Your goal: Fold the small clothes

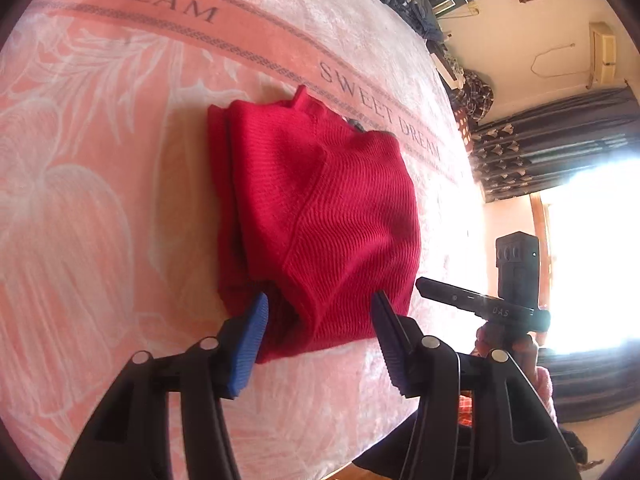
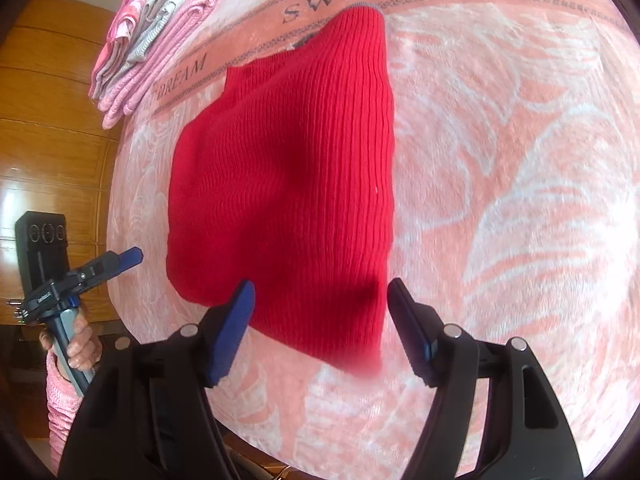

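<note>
A red knitted garment (image 1: pixel 316 216) lies folded on the pink bedspread (image 1: pixel 100 200). My left gripper (image 1: pixel 320 312) is open, its blue pads (image 1: pixel 252 336) on either side of the garment's near edge, with nothing clamped. In the right wrist view the same red garment (image 2: pixel 288 184) fills the middle, and my right gripper (image 2: pixel 320 304) is open just above its near corner. The left gripper (image 2: pixel 120 260) shows at the left there, held by a hand in a pink sleeve. The right gripper (image 1: pixel 472 300) shows at the right of the left wrist view.
A stack of folded pink and grey clothes (image 2: pixel 148 44) sits at the bed's far left corner. A wooden wardrobe (image 2: pixel 48 120) stands beside the bed. Dark curtains (image 1: pixel 552 148) and a bright window (image 1: pixel 592 260) lie beyond the bed's right side.
</note>
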{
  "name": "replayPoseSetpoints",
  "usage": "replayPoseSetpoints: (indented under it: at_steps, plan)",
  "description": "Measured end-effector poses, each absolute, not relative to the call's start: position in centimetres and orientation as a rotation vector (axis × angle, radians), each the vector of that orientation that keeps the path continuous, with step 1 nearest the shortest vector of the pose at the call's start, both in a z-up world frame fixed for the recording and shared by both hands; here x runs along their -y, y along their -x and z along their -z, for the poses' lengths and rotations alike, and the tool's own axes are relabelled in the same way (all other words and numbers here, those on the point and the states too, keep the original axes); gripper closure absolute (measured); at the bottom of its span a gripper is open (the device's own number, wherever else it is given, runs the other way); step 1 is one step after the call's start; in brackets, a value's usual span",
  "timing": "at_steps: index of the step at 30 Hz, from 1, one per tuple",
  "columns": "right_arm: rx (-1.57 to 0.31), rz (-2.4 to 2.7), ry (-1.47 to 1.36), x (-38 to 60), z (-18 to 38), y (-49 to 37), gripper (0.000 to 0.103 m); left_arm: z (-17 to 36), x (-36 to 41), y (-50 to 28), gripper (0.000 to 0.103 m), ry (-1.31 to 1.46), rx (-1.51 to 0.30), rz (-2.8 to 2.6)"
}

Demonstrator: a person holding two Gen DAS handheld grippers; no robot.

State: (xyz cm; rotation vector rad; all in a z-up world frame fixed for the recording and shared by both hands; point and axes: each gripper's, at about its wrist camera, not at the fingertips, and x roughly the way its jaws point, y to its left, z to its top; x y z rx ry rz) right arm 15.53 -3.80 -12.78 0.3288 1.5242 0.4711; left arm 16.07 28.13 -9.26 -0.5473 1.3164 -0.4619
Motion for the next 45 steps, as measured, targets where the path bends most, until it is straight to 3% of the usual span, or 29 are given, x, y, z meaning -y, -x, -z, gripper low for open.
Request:
replayPoseSetpoints:
  at_steps: [5, 8, 10, 12, 14, 15, 18, 25, 30, 31, 33, 35, 40, 42, 43, 45]
  plan:
    - [-1.553, -0.465, -0.317, 4.2, 13.5, -13.0, 0.035, 10.2, -23.6, -13.3, 0.051, 0.390, -1.354, 0.395]
    - [-1.544, -0.479, -0.320, 4.3, 13.5, -12.5, 0.035, 12.7, -22.6, -13.2, 0.061, 0.354, -1.426, 0.330]
    - [-1.533, -0.492, -0.325, 4.3, 13.6, -12.5, 0.035, 13.8, -22.6, -13.3, 0.063, 0.336, -1.440, 0.287]
    - [-1.526, -0.500, -0.345, 4.2, 14.2, -13.0, 0.035, 14.4, -22.7, -13.8, 0.070, 0.316, -1.424, 0.273]
    - [-1.527, -0.508, -0.384, 4.2, 15.3, -13.4, 0.037, 14.6, -22.6, -14.2, 0.088, 0.299, -1.408, 0.287]
    - [-1.530, -0.513, -0.403, 4.3, 16.0, -13.6, 0.051, 14.7, -22.7, -14.4, 0.095, 0.319, -1.409, 0.312]
    - [-1.529, -0.533, -0.413, 5.0, 17.0, -13.8, 0.085, 14.5, -23.0, -14.2, 0.097, 0.376, -1.409, 0.364]
    - [-1.573, -0.529, -0.399, 7.2, 16.4, -13.8, 0.091, 15.7, -23.1, -13.0, 0.097, 0.388, -1.476, 0.434]
    - [-1.595, -0.529, -0.347, 6.0, 17.1, -14.1, 0.079, 17.5, -24.5, -13.6, 0.096, 0.478, -1.527, 0.467]
    - [-1.591, -0.538, -0.333, 6.0, 16.7, -14.3, 0.074, 16.9, -24.6, -13.7, 0.095, 0.475, -1.528, 0.489]
    - [-1.553, -0.540, -0.339, 6.5, 15.5, -14.7, 0.052, 15.4, -24.8, -13.8, 0.088, 0.453, -1.523, 0.526]
    - [-1.520, -0.526, -0.333, 7.2, 14.5, -15.3, 0.051, 13.7, -25.3, -14.1, 0.062, 0.448, -1.488, 0.560]
    - [-1.409, -0.458, -0.244, 7.4, 10.8, -16.5, 0.051, 10.5, -26.6, -15.0, 0.060, 0.480, -1.367, 0.481]
    - [-1.359, -0.430, -0.169, 6.7, 9.1, -16.2, 0.038, 9.0, -26.5, -14.7, 0.056, 0.439, -1.295, 0.414]
    - [-1.339, -0.410, -0.131, 6.3, 8.4, -16.0, 0.034, 8.4, -26.3, -14.4, 0.049, 0.419, -1.272, 0.374]
    - [-1.306, -0.392, -0.089, 5.4, 7.3, -15.3, 0.028, 7.5, -26.1, -13.3, 0.044, 0.401, -1.243, 0.303]
